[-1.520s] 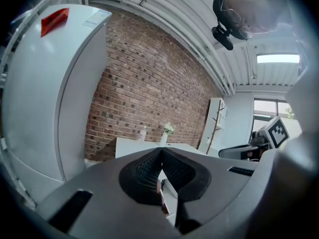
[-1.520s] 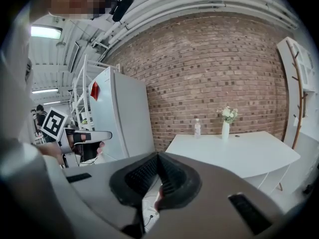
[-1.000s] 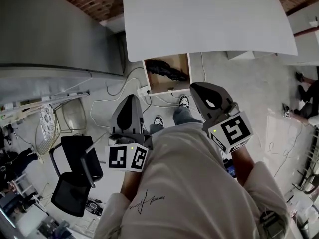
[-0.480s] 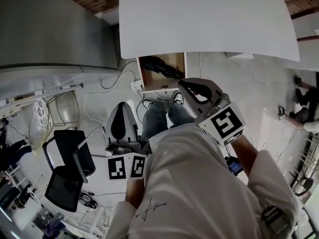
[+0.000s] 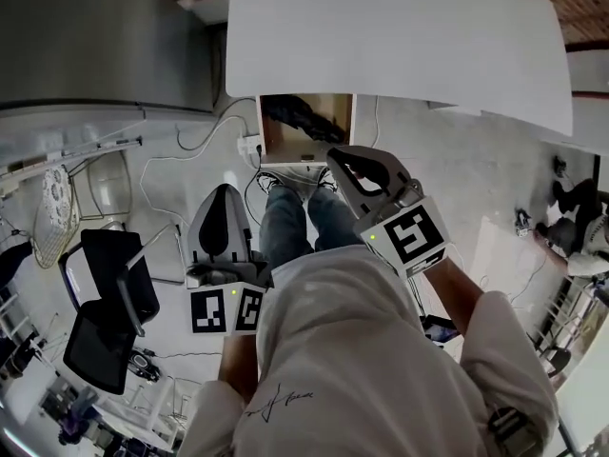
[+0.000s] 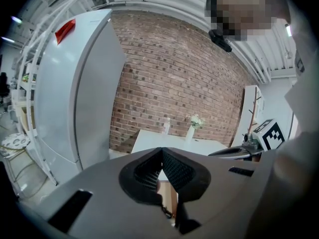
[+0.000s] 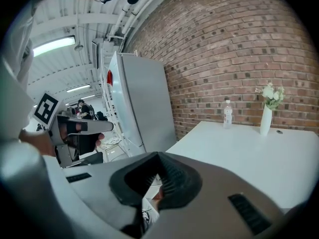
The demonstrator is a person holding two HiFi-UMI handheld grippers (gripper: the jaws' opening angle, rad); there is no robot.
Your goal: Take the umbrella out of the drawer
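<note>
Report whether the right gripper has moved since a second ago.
Yes. In the head view the right gripper has shifted left toward the open drawer; its tip now overlaps the drawer's near right corner.

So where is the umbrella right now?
Head view, top centre: the umbrella lies in the open drawer under the white table's near edge, just above the right gripper in the picture.

A white table (image 7: 259, 153) is seen ahead of the right tool (image 7: 158, 155); a bottle (image 7: 227, 114) and a vase (image 7: 266, 119) are placed at its far edge.
</note>
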